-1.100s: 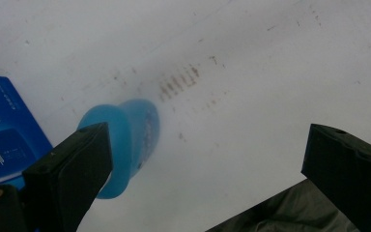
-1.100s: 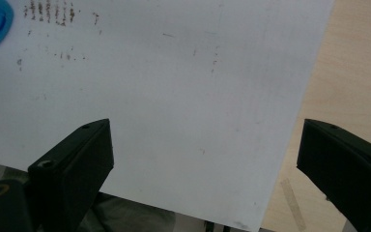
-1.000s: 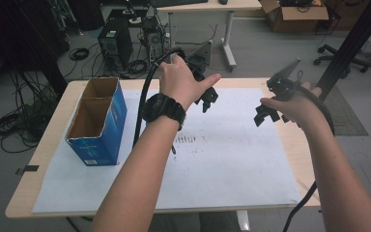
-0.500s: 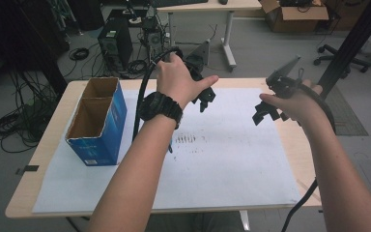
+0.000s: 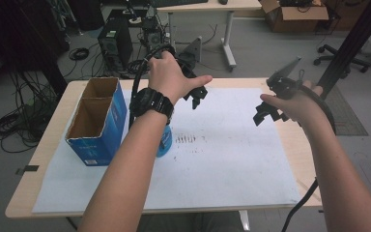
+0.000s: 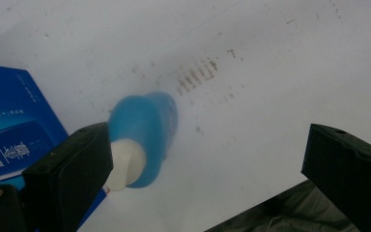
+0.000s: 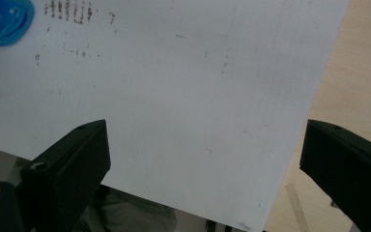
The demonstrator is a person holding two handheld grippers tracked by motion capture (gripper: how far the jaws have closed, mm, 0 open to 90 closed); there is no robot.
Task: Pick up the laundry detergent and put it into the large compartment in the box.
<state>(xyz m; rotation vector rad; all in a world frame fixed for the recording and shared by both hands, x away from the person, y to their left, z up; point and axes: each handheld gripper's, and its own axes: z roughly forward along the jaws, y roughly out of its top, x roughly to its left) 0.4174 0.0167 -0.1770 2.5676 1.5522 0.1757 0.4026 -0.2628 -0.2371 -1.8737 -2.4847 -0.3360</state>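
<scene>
Two forearms reach in from the near edge of the desk (image 5: 38, 159), each hand holding a gripper raised above a white paper sheet (image 5: 232, 159) that covers most of the desktop. The left gripper (image 5: 196, 96) hangs over the far middle of the sheet, the right gripper (image 5: 265, 112) toward the far right; in their own views both have jaws spread wide with nothing between them.

The thing nearest to being picked up is a blue bottle with a white cap (image 6: 142, 137), lying on its side on the sheet near the left edge, just beside an open blue cardboard box (image 5: 96, 121). It lies below and nearer the person than the left gripper, which is the closer of the two. In the left gripper view its long axis runs roughly from cap at lower left to base at upper right.

From above, the left forearm covers most of the bottle. The bottle is blurred, and its label cannot be read.
</scene>
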